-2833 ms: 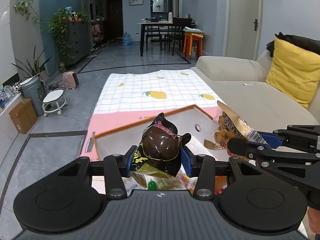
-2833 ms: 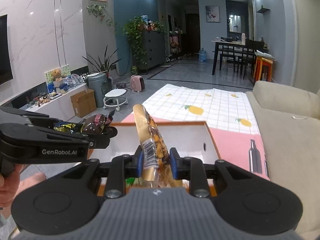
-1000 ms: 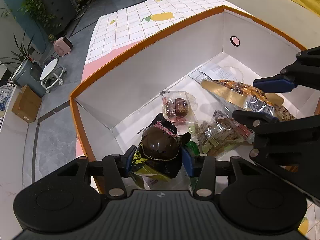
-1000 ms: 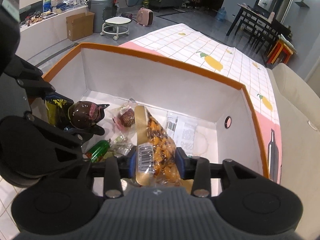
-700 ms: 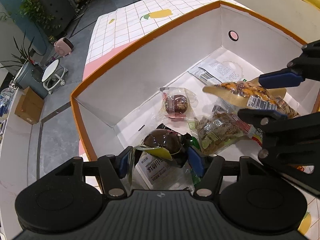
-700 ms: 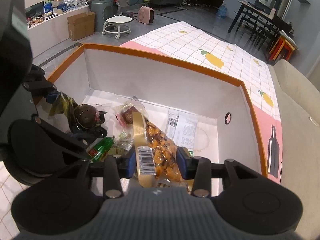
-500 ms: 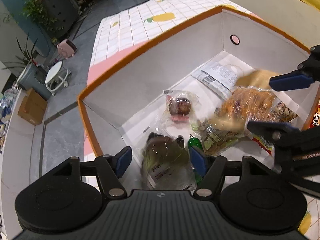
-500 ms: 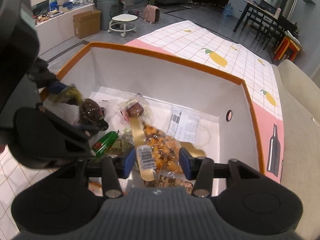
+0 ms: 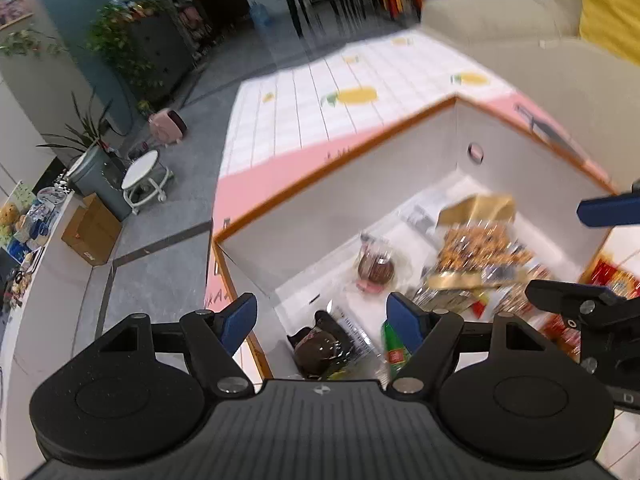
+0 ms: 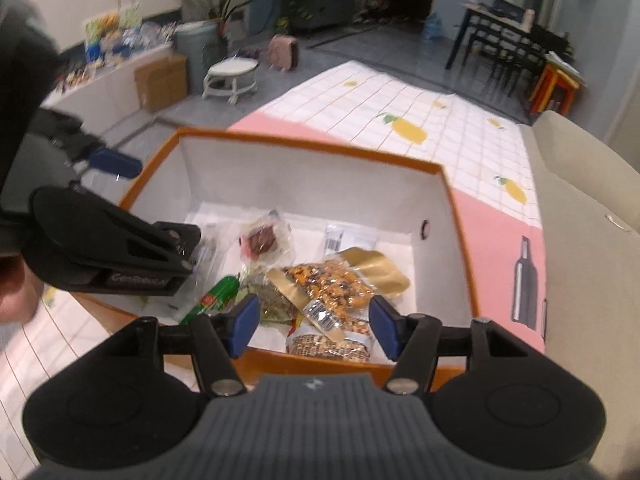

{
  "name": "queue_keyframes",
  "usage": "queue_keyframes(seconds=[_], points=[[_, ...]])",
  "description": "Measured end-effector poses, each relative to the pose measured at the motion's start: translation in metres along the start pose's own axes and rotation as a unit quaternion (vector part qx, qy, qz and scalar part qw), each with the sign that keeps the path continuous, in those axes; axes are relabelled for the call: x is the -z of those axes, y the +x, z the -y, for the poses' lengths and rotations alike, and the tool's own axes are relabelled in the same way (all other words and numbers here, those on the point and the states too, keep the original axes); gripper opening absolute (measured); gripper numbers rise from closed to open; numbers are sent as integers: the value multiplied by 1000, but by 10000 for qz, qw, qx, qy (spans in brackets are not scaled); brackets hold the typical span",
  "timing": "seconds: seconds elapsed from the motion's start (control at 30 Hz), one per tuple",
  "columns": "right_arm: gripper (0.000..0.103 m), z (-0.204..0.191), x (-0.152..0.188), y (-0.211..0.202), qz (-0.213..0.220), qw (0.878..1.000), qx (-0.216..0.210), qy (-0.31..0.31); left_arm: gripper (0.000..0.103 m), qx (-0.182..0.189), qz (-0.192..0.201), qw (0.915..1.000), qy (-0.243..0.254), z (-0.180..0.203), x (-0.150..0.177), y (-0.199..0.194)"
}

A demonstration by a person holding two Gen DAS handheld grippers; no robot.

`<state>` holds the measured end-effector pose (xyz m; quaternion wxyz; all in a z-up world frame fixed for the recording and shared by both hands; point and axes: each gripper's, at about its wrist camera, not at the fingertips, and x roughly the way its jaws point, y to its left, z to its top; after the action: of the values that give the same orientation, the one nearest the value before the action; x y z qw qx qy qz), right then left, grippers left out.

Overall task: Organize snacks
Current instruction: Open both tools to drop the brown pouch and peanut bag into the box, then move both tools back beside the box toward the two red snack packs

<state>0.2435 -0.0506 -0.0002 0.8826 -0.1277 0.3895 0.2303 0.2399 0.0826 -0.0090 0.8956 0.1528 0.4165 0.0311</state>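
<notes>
An orange-rimmed white box (image 9: 340, 168) (image 10: 312, 148) holds several snack packs. The dark chocolate-ball pack (image 9: 316, 350) lies on the box floor near its left corner, below my left gripper (image 9: 322, 316), whose jaws are opening with nothing pressed between the pads. The gold bag of orange nuts (image 10: 332, 284) (image 9: 480, 248) rests in the middle of the box, under my right gripper (image 10: 314, 322), whose jaws are opening too, clear of the bag. A clear-wrapped brown cake (image 10: 264, 240) and a green stick pack (image 10: 218, 294) lie beside them.
The box stands on a pink and white checked cloth (image 10: 400, 120) with a beige sofa (image 10: 592, 208) to the right. A red snack pack (image 9: 608, 272) lies outside the box at the right. A person's hand (image 10: 16, 300) holds the left gripper's body.
Both grippers let go: the chocolate-ball pack and the nut bag dropped into the box. Both jaws widened and both grippers rose and drew back from the box.
</notes>
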Motion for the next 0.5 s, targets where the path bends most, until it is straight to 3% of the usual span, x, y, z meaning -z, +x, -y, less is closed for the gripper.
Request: queue_keyframes(seconds=[0.23,0.5], points=[[59,13,25,-40,561,9965,119,614,87,-15,738,9973,8,14,13,-47],[59,18,76,-75,903,9892,401,1079,87,284,1112,9932,-190,37,46,-82]])
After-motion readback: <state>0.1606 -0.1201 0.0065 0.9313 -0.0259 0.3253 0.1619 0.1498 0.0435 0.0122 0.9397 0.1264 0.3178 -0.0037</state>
